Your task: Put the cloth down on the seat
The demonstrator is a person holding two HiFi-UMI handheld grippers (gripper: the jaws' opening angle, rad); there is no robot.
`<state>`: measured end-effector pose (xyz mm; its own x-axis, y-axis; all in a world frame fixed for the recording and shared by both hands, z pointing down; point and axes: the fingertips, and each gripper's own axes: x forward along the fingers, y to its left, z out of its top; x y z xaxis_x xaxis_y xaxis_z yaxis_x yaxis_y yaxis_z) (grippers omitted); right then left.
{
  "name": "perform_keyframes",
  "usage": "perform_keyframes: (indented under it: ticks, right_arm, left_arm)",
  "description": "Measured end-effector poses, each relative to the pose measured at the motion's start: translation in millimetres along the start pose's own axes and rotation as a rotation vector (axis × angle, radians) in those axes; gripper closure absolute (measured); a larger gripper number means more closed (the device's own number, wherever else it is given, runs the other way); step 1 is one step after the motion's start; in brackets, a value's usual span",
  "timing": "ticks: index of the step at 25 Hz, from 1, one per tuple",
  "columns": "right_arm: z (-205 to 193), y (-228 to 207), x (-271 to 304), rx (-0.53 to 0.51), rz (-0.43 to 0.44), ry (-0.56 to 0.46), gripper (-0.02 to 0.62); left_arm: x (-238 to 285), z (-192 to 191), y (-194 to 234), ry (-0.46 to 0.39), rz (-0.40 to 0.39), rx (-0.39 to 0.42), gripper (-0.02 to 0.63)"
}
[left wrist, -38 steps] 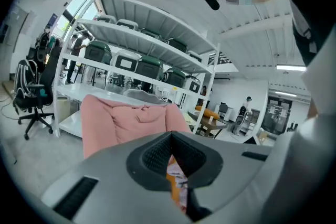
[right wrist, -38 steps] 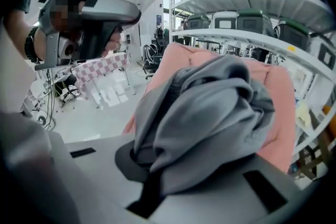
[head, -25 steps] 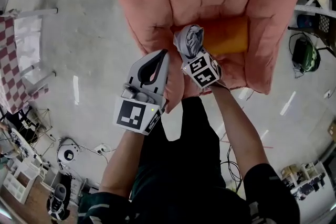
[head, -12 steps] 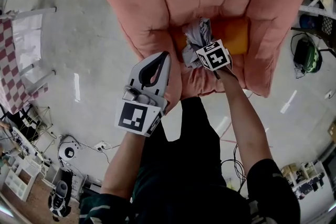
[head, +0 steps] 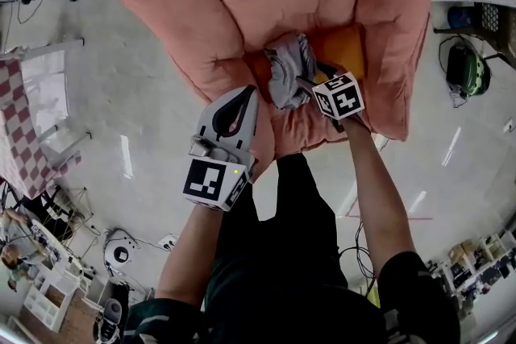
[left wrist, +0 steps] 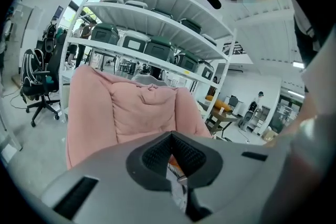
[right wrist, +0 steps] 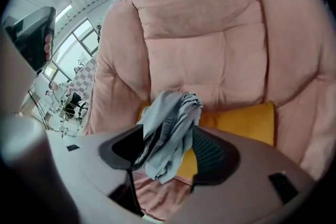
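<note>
Seemingly soft and light, the cloth point(right wrist: 170, 126) sags at nine o'clock of the cushion point(right wrist: 241, 120) between the just-opened jaws of the right gripper point(right wrist: 168, 150) (left gripper point(left wrist: 172, 157) clenched, empty), any bunched fold offering a hold.

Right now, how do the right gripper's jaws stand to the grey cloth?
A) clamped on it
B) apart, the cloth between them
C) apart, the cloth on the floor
B: the jaws of the right gripper have just been opening and stand apart, the grey cloth between them on the orange cushion.

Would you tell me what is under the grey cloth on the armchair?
An orange cushion runs out from under the grey cloth, on the pink seat. What lies directly below the cloth is covered.
</note>
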<state>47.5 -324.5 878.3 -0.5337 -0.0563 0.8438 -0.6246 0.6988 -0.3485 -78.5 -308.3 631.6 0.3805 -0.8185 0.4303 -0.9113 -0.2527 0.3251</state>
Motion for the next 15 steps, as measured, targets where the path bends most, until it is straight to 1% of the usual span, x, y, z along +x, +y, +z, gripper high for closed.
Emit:
perform_keyframes:
  ticks: [4, 6, 9, 10, 13, 15]
  right_arm:
    - [3.5, 1.7, -26.1, 0.016, -0.033, -0.055, 0.321]
    - [11.3, 4.2, -45.0, 0.021, -0.058, -0.103, 0.362]
    - [26.3, 11.6, -80.3, 0.031, -0.114, -0.201, 0.476]
    - [30.7, 15.7, -92.4, 0.036, -0.130, -0.232, 0.504]
    - [42.1, 32.8, -129.4, 0.043, -0.172, -0.316, 0.549]
    - [48.6, 46.4, -154.2, 0.038, -0.197, -0.366, 0.555]
  left_arm:
    - [2.4, 4.0, -13.9, 0.015, -0.034, 0.009, 0.600]
    - [1.5, 9.3, -18.9, 0.022, -0.045, 0.011, 0.600]
    - [-4.6, 15.8, -23.4, 0.042, -0.048, 0.015, 0.600]
    - [-7.8, 18.4, -25.4, 0.044, -0.054, 0.017, 0.600]
    - [-21.7, 28.8, -33.5, 0.035, -0.075, 0.018, 0.600]
    - [-32.7, 36.5, -40.2, 0.024, -0.088, 0.019, 0.600]
